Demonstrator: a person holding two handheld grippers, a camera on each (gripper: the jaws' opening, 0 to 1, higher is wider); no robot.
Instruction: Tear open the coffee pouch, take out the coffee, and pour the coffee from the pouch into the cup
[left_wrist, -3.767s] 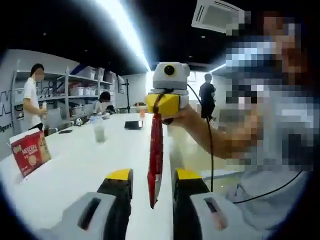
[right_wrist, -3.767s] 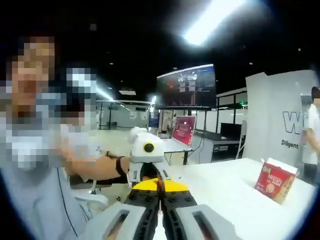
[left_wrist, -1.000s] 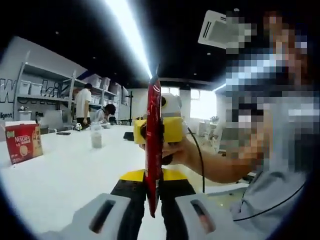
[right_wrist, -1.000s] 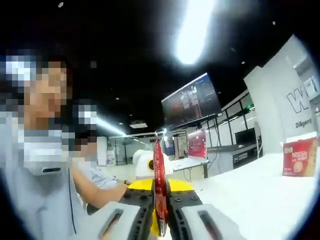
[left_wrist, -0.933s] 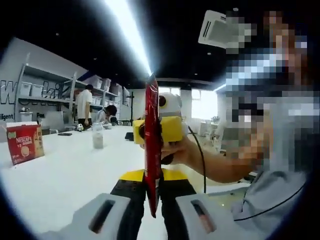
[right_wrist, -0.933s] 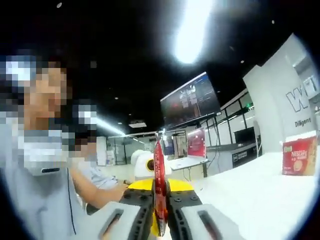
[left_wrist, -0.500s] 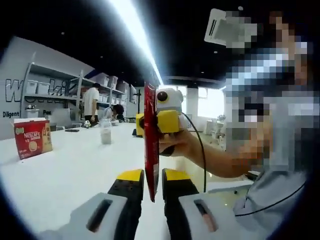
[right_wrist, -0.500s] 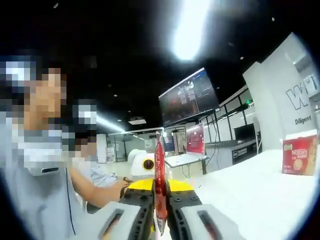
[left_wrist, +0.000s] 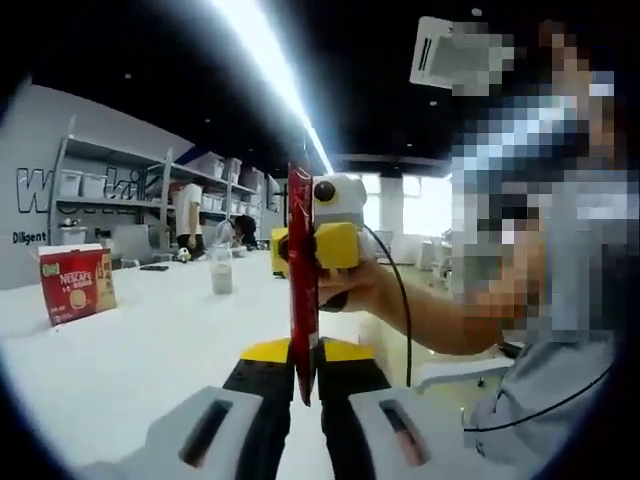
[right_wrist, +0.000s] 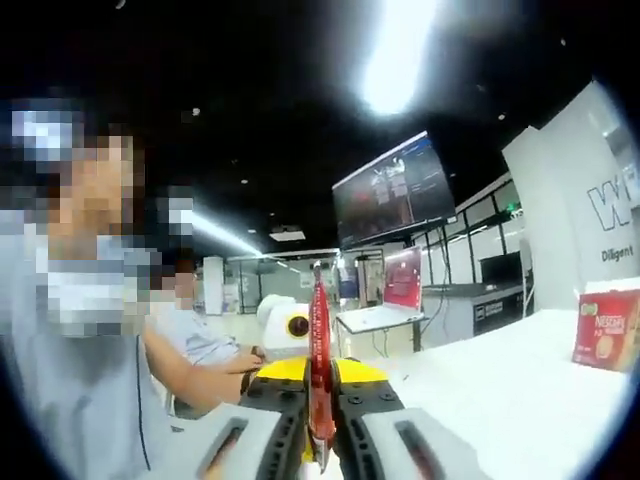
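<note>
Both grippers' jaws tight on pouch (left_wrist: 301, 280).

One coffee pouch (left_wrist: 301, 280), one red box (left_wrist: 76, 284), one cup (left_wrist: 221, 277), two tools (left_wrist: 300, 365).

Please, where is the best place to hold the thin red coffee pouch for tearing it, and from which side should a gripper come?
The thin red coffee pouch stands upright and edge-on, so its flat faces are the only good surfaces. Probably best: the left gripper clamps the bottom end across both faces, and the right gripper takes it likewise from the opposite side.
</note>
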